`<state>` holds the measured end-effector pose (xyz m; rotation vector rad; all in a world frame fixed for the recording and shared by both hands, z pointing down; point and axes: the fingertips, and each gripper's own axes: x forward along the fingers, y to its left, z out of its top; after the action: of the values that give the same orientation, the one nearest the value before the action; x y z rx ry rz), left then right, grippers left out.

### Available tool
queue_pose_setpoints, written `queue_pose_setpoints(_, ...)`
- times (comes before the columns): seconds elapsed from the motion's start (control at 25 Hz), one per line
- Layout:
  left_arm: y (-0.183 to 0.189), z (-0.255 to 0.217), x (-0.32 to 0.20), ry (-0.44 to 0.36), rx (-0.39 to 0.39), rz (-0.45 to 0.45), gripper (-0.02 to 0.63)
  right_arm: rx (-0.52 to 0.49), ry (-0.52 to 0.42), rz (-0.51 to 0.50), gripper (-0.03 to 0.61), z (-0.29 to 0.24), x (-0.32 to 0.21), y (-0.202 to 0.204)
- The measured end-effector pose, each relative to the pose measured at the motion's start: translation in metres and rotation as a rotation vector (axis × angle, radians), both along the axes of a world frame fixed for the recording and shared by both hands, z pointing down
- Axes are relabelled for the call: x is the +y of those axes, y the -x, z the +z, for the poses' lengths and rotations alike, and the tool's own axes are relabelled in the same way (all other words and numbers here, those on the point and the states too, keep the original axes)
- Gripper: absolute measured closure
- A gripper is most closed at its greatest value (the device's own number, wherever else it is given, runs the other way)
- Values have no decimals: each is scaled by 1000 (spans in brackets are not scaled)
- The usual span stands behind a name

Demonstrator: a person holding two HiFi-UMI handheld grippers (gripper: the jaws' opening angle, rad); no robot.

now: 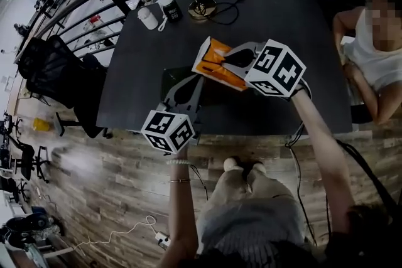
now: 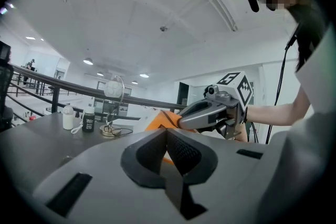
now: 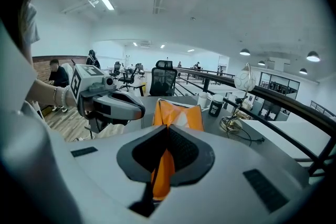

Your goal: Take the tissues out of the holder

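Jaws of my right gripper are clenched on a fold of the orange holder, which hangs over the dark table. My left gripper is closed at the holder's near corner; I cannot tell whether it pinches anything. Beyond stand 2 bottles and a lamp. I judge 2 risks: the soft fold slipping free, or a hard pull tearing the tissues

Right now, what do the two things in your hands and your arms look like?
The left tool and right tool are grey plastic shells with dark ribbed pads, each bearing a white cube of black square markers. Arms are unsleeved; thin bracelets ring the left wrist.
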<state>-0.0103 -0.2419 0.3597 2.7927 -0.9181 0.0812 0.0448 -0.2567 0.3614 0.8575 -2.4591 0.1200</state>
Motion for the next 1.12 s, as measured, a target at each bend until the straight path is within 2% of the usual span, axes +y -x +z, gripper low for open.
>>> queue_pose_setpoints(0.16, -29, 6, 18, 19, -4, 23, 606, 4, 17, 19, 558, 6, 14, -28)
queue_pose_setpoints(0.6, -78, 26, 44, 62, -26, 45, 606, -13, 72, 67, 557, 37, 44, -82)
queue_pose_setpoints(1.12, -105, 73, 63, 172, -62, 122, 606, 31, 180, 160, 558, 103, 60, -116)
